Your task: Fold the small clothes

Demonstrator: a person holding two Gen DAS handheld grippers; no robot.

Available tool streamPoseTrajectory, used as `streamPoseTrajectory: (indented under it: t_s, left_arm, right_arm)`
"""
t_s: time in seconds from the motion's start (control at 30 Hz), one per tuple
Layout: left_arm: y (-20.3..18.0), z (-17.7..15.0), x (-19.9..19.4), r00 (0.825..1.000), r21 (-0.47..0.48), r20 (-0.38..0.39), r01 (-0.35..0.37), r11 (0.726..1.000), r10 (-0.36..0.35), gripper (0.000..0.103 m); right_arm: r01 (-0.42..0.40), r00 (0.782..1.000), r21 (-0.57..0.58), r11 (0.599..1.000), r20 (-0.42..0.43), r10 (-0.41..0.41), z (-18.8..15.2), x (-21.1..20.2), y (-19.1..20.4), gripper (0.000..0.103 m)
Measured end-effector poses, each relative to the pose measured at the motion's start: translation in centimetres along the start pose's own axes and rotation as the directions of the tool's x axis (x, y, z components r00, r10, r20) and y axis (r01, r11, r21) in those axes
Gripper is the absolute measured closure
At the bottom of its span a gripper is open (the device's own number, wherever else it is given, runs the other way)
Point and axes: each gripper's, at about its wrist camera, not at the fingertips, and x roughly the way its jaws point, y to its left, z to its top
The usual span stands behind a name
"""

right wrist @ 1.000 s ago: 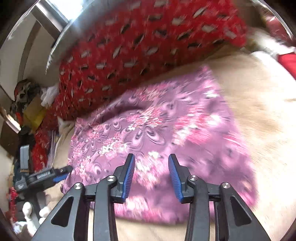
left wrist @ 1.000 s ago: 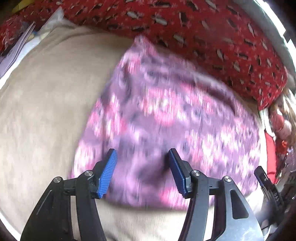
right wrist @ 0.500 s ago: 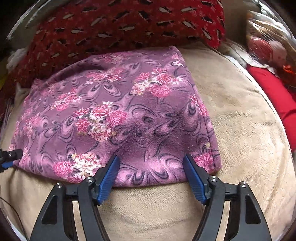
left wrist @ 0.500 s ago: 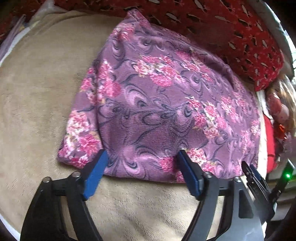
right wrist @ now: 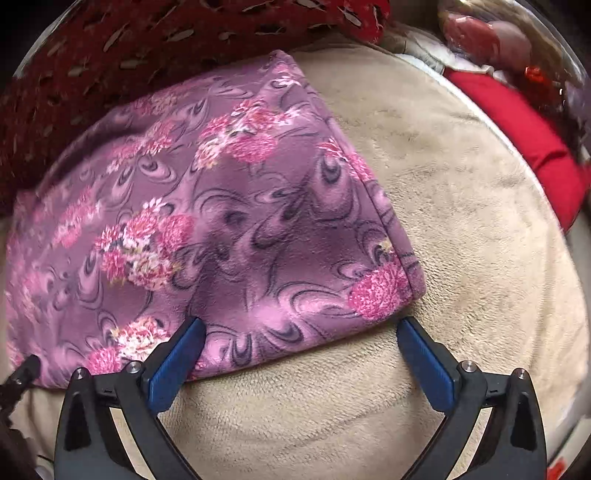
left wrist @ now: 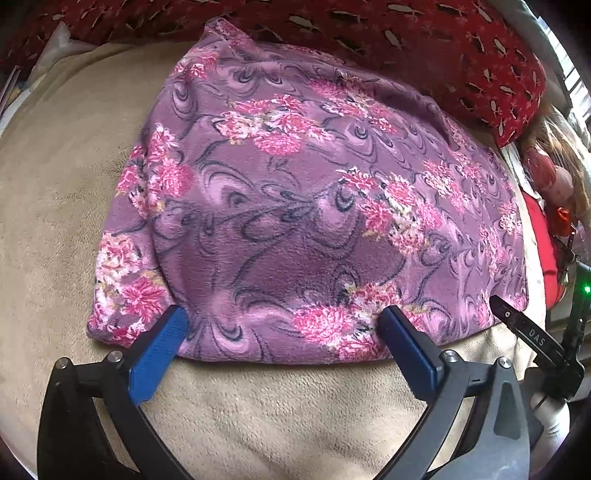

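A purple fleece garment [left wrist: 295, 184] with pink flowers lies folded flat on a beige plush blanket [left wrist: 295, 413]. My left gripper [left wrist: 284, 317] hovers over its near folded edge, toward the left corner. Its jaws are opening wide and the blue pads press on nothing. My right gripper [right wrist: 301, 325] stands the same way over the garment [right wrist: 240, 221] near its right corner, jaws opening, with only the cloth's edge and the blanket [right wrist: 461, 221] between them. A black fingertip of the right gripper [left wrist: 524, 328] shows at the right edge of the left wrist view.
A red patterned cushion [left wrist: 424, 40] lies along the garment's far edge and is also in the right wrist view [right wrist: 129, 48]. A red cloth [right wrist: 524, 133] and plastic-wrapped items [right wrist: 487, 33] sit beyond the blanket's right rim. Bare blanket stretches left and right of the garment.
Both pairs of jaws have spread from half-open to wide. Both grippers sank toward the garment's near edge and tipped down. The garment now lies still and flat.
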Motion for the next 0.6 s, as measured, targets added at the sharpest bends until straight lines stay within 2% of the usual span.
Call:
streamPoseTrajectory:
  t_s: [0.13, 0.3, 0.47, 0.57, 0.6]
  left_arm:
    - [-0.5, -0.3, 0.2, 0.999, 0.009, 0.016, -0.033, 0.999, 0.033, 0.000]
    - [-1.4, -0.3, 0.6, 0.996, -0.020, 0.049, -0.074, 0.997, 0.075, 0.000]
    - [-2.0, -0.1, 1.0, 0.991, -0.048, 0.059, -0.119, 0.992, 0.122, 0.000]
    - [-1.7, 0.1, 0.3, 0.995, -0.068, 0.058, -0.082, 0.994, 0.086, 0.000]
    - [-1.5, 0.1, -0.4, 0.995, -0.087, 0.074, -0.057, 0.995, 0.063, 0.002]
  right_arm:
    - [-0.037, 0.998, -0.037, 0.999, 0.054, 0.039, -0.4, -0.1, -0.3, 0.001]
    - [-0.054, 0.985, -0.041, 0.998, 0.164, 0.060, -2.4, -0.5, -0.5, 0.001]
    - [-0.089, 0.980, -0.058, 0.994, 0.173, 0.098, -3.1, -0.7, -0.8, 0.000]
    - [-0.095, 0.980, -0.113, 0.989, 0.164, 0.113, -2.4, -1.2, -1.0, 0.003]
    - [-0.106, 0.975, -0.120, 0.987, 0.182, 0.127, -2.2, -1.8, -1.2, 0.011]
